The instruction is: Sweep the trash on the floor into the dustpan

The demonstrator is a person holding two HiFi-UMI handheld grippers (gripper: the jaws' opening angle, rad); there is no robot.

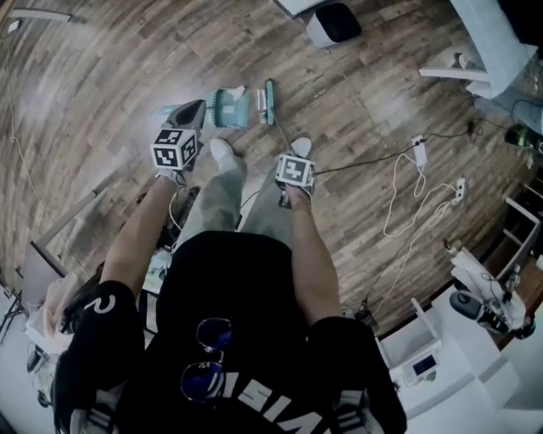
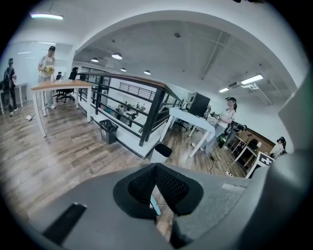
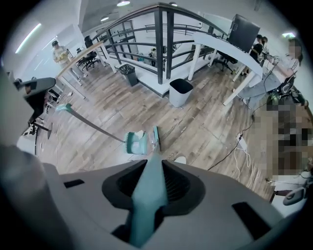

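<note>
A teal dustpan [image 1: 227, 108] rests on the wood floor in front of the person's feet, and a white scrap of trash [image 1: 238, 91] lies at its far edge. The teal broom head [image 1: 270, 102] stands just to its right. My left gripper [image 1: 191, 112] is shut on the top of the dustpan's long handle [image 3: 93, 126]; only a teal sliver [image 2: 154, 205] shows between the jaws. My right gripper [image 3: 149, 185] is shut on the teal broom handle [image 3: 148, 193], which runs down to the broom head [image 3: 156, 139] beside the dustpan [image 3: 133, 144].
A white bin [image 1: 333, 24] with a dark liner stands beyond the broom. White cables and a power strip [image 1: 420, 153] trail across the floor to the right. A black railing [image 3: 161, 44] and white desks [image 3: 230, 53] lie further off. Several people stand far away.
</note>
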